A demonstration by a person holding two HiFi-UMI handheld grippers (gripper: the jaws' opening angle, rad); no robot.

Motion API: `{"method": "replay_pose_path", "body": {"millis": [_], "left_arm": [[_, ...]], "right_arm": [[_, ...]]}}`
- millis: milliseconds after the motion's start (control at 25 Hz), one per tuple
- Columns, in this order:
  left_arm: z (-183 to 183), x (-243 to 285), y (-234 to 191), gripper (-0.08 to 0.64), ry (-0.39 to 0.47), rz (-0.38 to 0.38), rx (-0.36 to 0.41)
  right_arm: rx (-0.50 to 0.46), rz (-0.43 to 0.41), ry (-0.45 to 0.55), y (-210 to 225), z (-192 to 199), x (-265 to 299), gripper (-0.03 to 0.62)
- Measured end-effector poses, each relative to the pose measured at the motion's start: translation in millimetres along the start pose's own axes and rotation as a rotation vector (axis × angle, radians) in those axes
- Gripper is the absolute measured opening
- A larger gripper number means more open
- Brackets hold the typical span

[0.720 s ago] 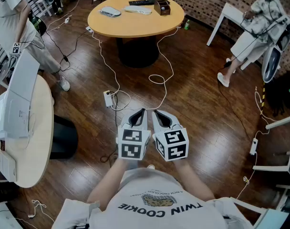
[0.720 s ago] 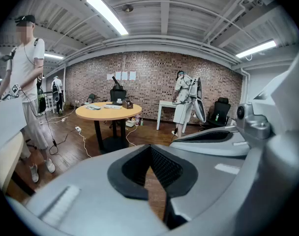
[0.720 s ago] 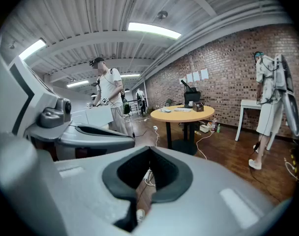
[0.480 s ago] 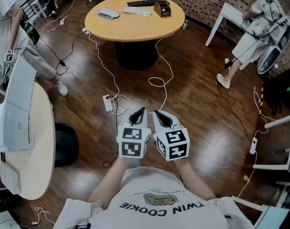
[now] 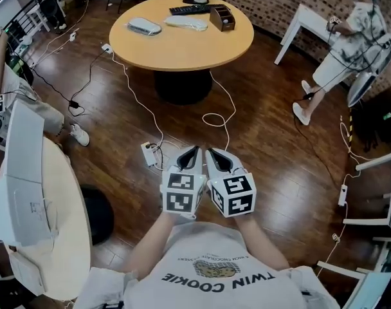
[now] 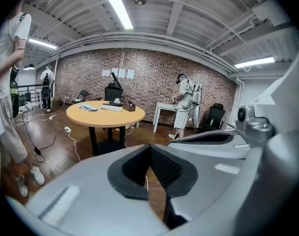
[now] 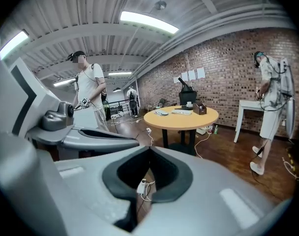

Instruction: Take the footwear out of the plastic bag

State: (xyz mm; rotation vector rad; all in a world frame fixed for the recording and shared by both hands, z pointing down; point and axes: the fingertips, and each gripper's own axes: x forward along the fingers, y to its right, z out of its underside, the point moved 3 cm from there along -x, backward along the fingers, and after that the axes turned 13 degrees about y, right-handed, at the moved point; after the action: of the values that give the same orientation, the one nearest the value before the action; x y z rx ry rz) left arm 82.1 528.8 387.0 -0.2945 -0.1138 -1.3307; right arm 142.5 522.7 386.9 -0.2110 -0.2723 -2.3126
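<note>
In the head view my left gripper (image 5: 193, 149) and right gripper (image 5: 210, 150) are held side by side in front of my chest, above the wooden floor. Both are shut with nothing between the jaws. The left gripper view shows the left gripper (image 6: 150, 146) with its tips together, and the right gripper view shows the same of the right gripper (image 7: 149, 148). Far ahead stands a round orange table (image 5: 202, 47). Two pale flat things (image 5: 144, 26) lie on it, too small to tell whether they are the bagged footwear.
A brown box (image 5: 221, 18) and a dark flat item (image 5: 186, 8) also sit on the round table. White cables and a power strip (image 5: 148, 153) lie on the floor ahead. A pale table (image 5: 54, 250) is at the left. A person (image 5: 350, 40) stands at the right.
The scene has slid in the head view: the pale table at the left moved down and the person at the left went mostly out of frame. Both grippers stay together, shut.
</note>
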Motion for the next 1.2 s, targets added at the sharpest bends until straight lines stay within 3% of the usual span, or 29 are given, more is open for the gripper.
{"method": "replay_pose_path", "body": {"millis": [600,880,1200], "left_arm": [[-5.8,38.2,-73.0,0.005,-0.017,0.012,-0.017],[-10.3,85.8,-82.3,0.005,-0.034,0.002,-0.002],[-38.4,179.9,-88.6,0.005,-0.045,-0.035,0.03]], "right_arm": [[0.019,0.049,0.013,0.8,-7.6,78.8,0.0],[0.037,0.035,0.016,33.3,-11.8,114.4,0.0],[0.049,-0.017,0.014,104.4,-36.3,175.1,0.0]]}}
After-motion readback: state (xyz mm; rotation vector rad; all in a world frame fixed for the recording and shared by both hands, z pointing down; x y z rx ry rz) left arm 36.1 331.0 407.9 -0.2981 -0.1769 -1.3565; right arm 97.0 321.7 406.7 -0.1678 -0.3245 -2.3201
